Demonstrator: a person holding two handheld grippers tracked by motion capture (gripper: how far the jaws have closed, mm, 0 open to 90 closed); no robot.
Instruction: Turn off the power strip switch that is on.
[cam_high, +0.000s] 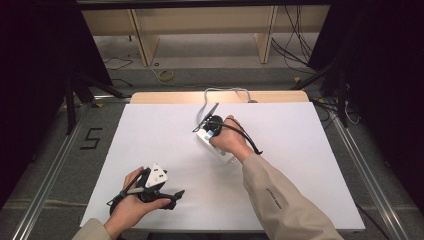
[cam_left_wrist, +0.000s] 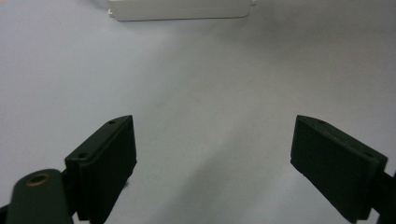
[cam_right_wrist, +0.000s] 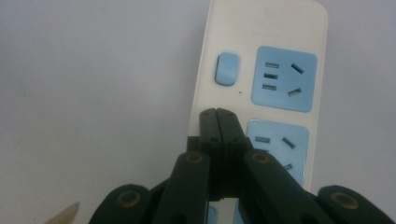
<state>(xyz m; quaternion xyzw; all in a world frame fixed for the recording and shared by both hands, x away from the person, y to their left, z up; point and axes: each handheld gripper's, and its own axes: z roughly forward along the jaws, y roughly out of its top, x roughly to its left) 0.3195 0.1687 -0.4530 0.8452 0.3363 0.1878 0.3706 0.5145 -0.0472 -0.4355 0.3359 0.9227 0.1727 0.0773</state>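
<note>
Hovering closed-jawed, the right gripper (cam_right_wrist: 217, 114) sits right over the white plastic power strip with pale blue sockets (cam_right_wrist: 261, 84), whose length runs straight ahead; its blue rocker switch (cam_right_wrist: 227, 69) lies just beyond (left gripper (cam_high: 170, 196) gapes, well apart)

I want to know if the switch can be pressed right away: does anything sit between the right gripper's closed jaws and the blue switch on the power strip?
Nothing visible does. The right gripper, jaws shut, hovers over the power strip just short of the blue switch.
</note>
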